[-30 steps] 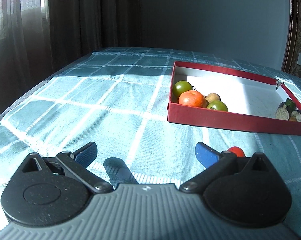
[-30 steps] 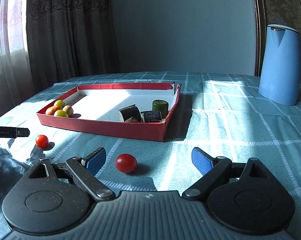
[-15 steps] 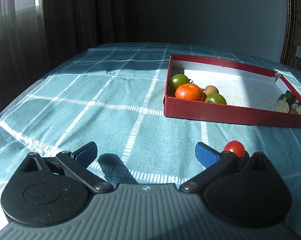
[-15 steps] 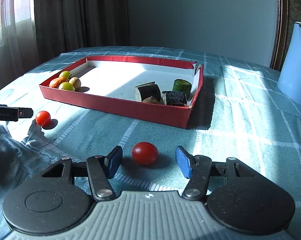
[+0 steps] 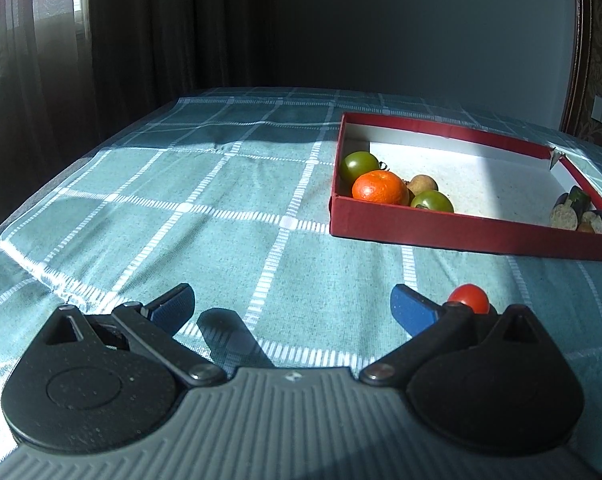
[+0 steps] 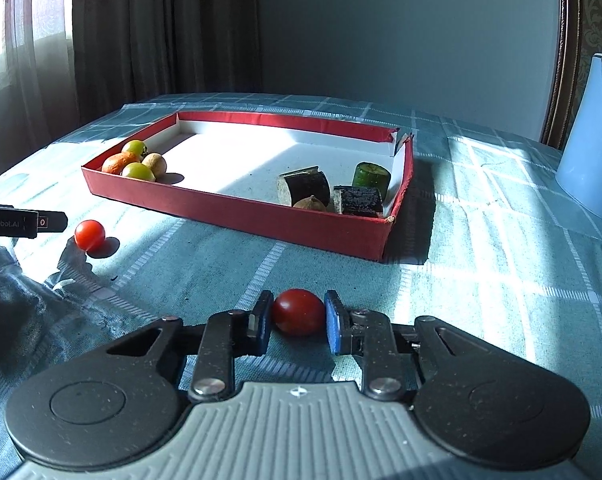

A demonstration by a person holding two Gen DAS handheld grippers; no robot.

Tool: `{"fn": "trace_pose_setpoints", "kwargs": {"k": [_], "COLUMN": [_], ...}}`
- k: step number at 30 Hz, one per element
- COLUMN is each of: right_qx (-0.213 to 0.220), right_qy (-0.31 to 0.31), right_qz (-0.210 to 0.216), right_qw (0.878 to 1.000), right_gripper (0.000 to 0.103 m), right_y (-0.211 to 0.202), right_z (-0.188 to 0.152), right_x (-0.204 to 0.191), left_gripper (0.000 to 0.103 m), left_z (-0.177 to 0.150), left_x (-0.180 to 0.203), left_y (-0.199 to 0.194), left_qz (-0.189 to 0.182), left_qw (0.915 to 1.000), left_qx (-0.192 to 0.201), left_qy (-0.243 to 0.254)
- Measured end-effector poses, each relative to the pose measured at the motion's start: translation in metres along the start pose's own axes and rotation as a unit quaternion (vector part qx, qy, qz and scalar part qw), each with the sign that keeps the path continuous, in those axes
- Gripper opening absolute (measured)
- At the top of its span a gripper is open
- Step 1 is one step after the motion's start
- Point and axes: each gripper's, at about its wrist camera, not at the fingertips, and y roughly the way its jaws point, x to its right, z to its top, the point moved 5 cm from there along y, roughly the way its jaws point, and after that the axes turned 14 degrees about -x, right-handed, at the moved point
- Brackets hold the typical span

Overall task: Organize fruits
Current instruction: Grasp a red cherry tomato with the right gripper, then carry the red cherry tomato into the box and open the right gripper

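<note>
Teal checked tablecloth (image 6: 481, 240) covers the table, with dark curtains behind. At the left, the left gripper (image 5: 291, 306) hovers with its blue pads wide apart and holds nothing; a small round red cherry tomato (image 5: 468, 298) lies just outside its right finger. Further right, the right gripper (image 6: 297, 320) has its pads nearly together around a second, darker red cherry tomato (image 6: 298, 311), which sits on the cloth in front of the shallow red cardboard box (image 6: 237, 210). I think a hard squeeze could burst this smooth fruit, or a weak one let it roll away. Open cloth lies before the box wall, and the white floor inside is mostly free.
</note>
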Motion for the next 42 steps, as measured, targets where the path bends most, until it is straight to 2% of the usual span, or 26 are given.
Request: {"fn": "trace_pose_setpoints", "kwargs": {"k": [9,18,26,36,42], "right_qx": [0.04,0.096,0.085,0.06,0.052], "right_qy": [0.008,0.022,0.045,0.072,0.08], "right_qz": [0.015,-0.003,-0.022,-0.032,-0.024], "right_qw": [0.999,0.995,0.995,0.995,0.995], "right_gripper": [0.026,0.026,0.026,0.026,0.029], "right_y": [-0.021,-0.038,-0.002,0.043,0.048], "right_z": [0.007,0.055,0.089,0.086,0.086], "right_x": [-0.002,0.016,0.035,0.053,0.056], "left_gripper": [0.103,0.103,0.103,0.103,0.103], "left_z": [0.0,0.0,0.0,0.0,0.0], "left_x": [-0.001,0.0,0.0,0.001,0.001], "left_y": [-0.001,-0.002,-0.002,-0.001,-0.001], "left_qz": [-0.001,-0.002,-0.003,-0.005,-0.003], "left_qw": [1.0,1.0,1.0,1.0,1.0], "left_qx": [0.001,0.003,0.002,0.0,0.0], "left_qy": [-0.001,-0.001,-0.001,0.001,0.001]}}
